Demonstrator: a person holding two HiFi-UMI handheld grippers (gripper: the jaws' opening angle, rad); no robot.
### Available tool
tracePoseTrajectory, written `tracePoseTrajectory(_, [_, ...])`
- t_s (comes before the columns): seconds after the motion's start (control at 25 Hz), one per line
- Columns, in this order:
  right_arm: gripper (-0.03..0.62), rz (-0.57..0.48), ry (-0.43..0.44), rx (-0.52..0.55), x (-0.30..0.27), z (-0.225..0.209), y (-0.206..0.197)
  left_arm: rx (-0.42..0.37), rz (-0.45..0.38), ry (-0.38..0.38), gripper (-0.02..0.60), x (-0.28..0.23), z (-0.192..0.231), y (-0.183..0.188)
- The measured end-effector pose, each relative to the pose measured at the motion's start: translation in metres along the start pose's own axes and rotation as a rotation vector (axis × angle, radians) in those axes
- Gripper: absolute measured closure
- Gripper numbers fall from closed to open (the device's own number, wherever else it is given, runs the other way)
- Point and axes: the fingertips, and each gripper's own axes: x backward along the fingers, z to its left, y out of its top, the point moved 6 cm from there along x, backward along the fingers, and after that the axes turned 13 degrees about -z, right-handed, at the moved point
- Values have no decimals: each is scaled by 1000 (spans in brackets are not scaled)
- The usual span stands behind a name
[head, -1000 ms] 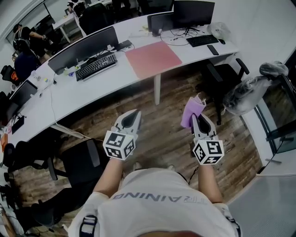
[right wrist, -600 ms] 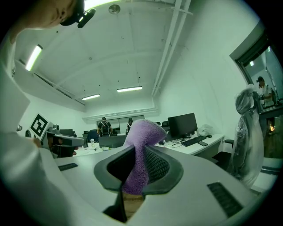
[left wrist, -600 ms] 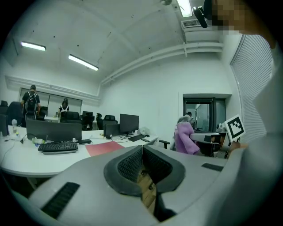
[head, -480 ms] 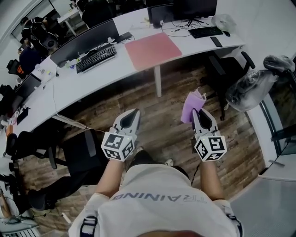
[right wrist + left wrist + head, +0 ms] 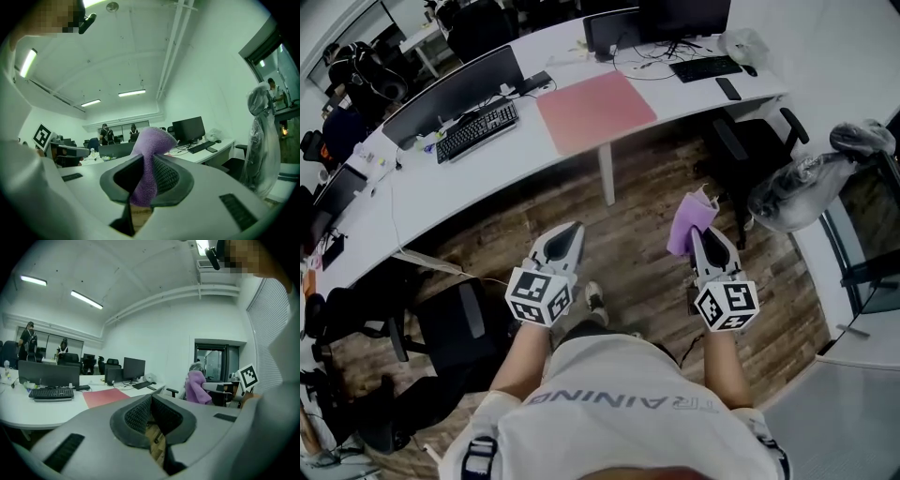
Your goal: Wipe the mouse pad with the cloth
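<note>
The right claw was clamped on the purple cloth, which stood up out of the jaws in a bunched fold. The left claw was empty, with its jaws closed together. Both claws were held side by side above the wooden floor, well apart from the white desk. The pink mouse pad lay flat on the desk, near its front edge. A black keyboard lay to the left of it. The cloth was well apart from the mouse pad.
</note>
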Motion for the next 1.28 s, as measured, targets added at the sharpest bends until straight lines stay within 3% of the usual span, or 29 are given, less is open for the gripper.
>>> tracePoseTrajectory(0.48, [516,38,18,28,-149,-6,-13,20,-18,3,549,-85,112,19])
tracePoseTrajectory(0.96, [516,71,102,23,-283,45,-47,58,-20,86,549,-97,241,22])
tracePoseTrajectory(1.28, [516,85,163,58,-329,65,-56,94,-35,121,549,-100,281,15])
